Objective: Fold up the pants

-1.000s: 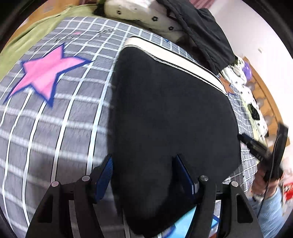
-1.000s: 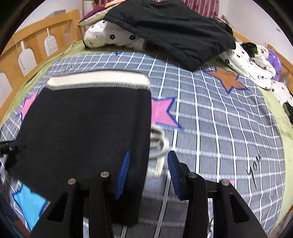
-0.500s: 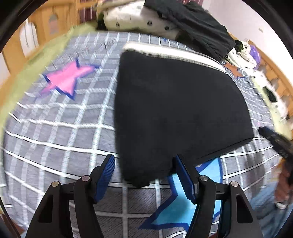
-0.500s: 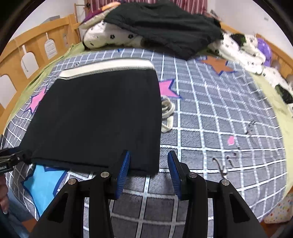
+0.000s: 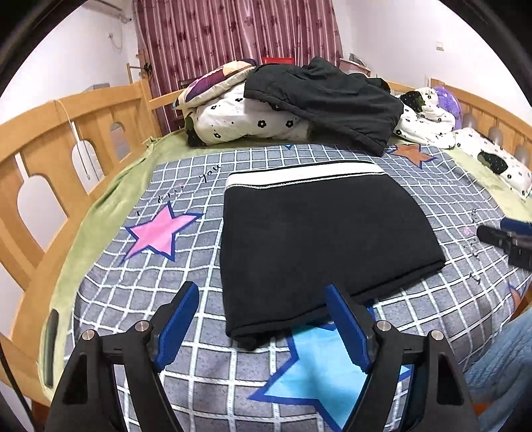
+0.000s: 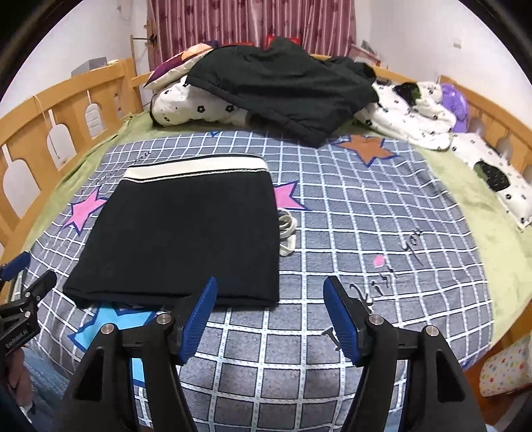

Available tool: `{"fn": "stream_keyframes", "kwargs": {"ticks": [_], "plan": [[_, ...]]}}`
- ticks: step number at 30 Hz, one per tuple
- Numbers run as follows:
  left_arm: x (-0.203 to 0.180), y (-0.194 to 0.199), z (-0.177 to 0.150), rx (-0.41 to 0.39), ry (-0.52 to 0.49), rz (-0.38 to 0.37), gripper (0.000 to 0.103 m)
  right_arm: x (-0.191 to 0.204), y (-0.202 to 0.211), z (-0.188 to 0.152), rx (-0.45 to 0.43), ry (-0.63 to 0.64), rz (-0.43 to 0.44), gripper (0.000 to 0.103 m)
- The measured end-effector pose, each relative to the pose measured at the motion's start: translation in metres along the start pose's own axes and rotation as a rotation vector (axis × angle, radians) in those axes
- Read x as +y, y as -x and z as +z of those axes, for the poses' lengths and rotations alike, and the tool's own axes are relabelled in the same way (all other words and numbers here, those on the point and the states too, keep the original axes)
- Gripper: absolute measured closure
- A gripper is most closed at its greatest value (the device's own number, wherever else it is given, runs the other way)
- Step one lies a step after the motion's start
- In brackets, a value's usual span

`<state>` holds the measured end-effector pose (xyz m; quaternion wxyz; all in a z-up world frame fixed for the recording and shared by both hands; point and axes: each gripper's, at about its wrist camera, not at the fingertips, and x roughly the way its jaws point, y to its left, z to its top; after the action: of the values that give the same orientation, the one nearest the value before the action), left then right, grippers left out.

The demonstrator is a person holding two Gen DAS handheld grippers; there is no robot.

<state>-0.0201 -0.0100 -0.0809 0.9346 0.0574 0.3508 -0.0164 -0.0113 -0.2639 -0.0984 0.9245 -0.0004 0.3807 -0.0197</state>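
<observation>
A wooden-railed bed (image 5: 99,109) carries a grey checked blanket (image 6: 349,212) with pink, blue and orange stars; cursive writing on it reads "you" near the far left corner in the left wrist view, and the other script is too small to make out. At the head, a white flowered quilt (image 5: 239,116) is heaped under a dark jacket (image 6: 282,83), with a maroon curtain (image 5: 239,30) behind.

The black pants (image 5: 319,239) lie folded into a flat rectangle in the middle of the blanket, white waistband (image 6: 196,167) toward the quilt, near edge over the blue star (image 5: 326,365). A pale drawstring (image 6: 287,232) sticks out just beside their right edge.

The left gripper (image 5: 262,319) hangs over the near edge with its jaws spread wide, holding nothing. The right gripper (image 6: 271,312) is off the near right corner, jaws likewise released. In the right wrist view the left gripper's body bears a label that seems to read "GenRobot.AI".
</observation>
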Motion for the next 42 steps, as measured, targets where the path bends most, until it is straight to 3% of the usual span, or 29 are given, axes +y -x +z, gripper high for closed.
{"fn": "stream_keyframes", "kwargs": {"ticks": [1,6,19,28,42], "plan": [[0.000,0.000,0.000,0.006,0.007,-0.011,0.025,0.001,0.002,-0.003,-0.006,0.003,0.003,0.020],[0.000,0.008,-0.009,-0.013,0.031,0.007,0.025,0.011,0.014,-0.017,-0.046,0.026,-0.006,0.010],[0.007,0.019,-0.011,-0.043,0.074,0.003,0.025,0.022,0.023,-0.028,-0.089,0.056,-0.040,0.009],[0.011,0.013,-0.011,-0.021,0.098,-0.012,0.025,0.016,0.028,-0.025,-0.118,0.037,-0.040,0.009],[0.005,0.014,-0.013,-0.033,0.056,-0.003,0.025,0.018,0.026,-0.025,-0.122,0.035,-0.026,0.009]]}}
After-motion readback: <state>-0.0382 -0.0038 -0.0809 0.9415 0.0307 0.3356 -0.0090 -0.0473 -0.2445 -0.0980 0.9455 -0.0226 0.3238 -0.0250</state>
